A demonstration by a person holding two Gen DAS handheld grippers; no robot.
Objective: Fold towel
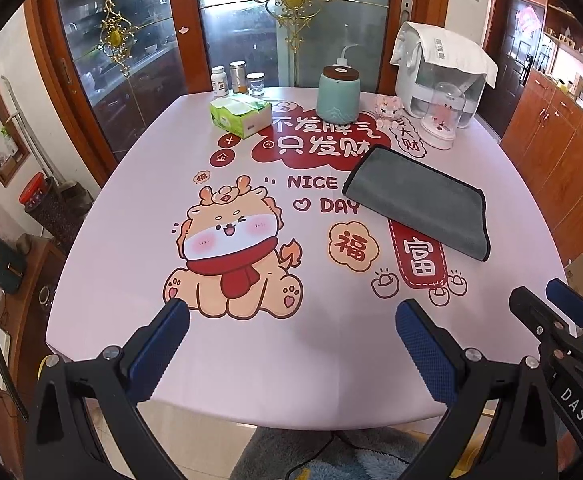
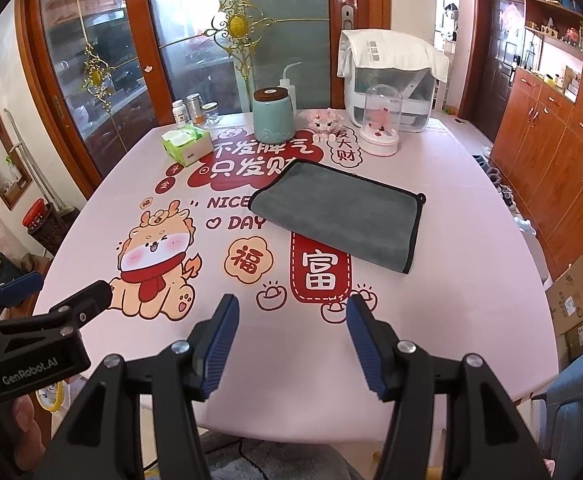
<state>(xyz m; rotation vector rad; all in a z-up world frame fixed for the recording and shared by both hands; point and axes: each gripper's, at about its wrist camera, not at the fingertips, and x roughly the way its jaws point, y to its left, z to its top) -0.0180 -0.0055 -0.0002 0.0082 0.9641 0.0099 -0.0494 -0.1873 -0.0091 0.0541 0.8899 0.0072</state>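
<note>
A grey towel [image 1: 419,200] with a black hem lies flat, folded into a rectangle, on the pink printed tablecloth [image 1: 251,340], right of centre. It also shows in the right wrist view [image 2: 339,216]. My left gripper [image 1: 291,312] is open and empty above the near edge of the table, well short of the towel. My right gripper [image 2: 291,308] is open and empty, also near the front edge, with the towel ahead of it. Each gripper shows at the side of the other's view: the right one [image 1: 547,304] and the left one [image 2: 51,292].
At the far side of the table stand a green tissue box [image 1: 241,114], a teal jar [image 1: 338,94], small bottles [image 1: 237,78], a pink toy [image 1: 389,108], a glass dome ornament [image 1: 443,116] and a white appliance [image 1: 439,68] under a cloth. Wooden cabinets [image 1: 555,128] stand on the right.
</note>
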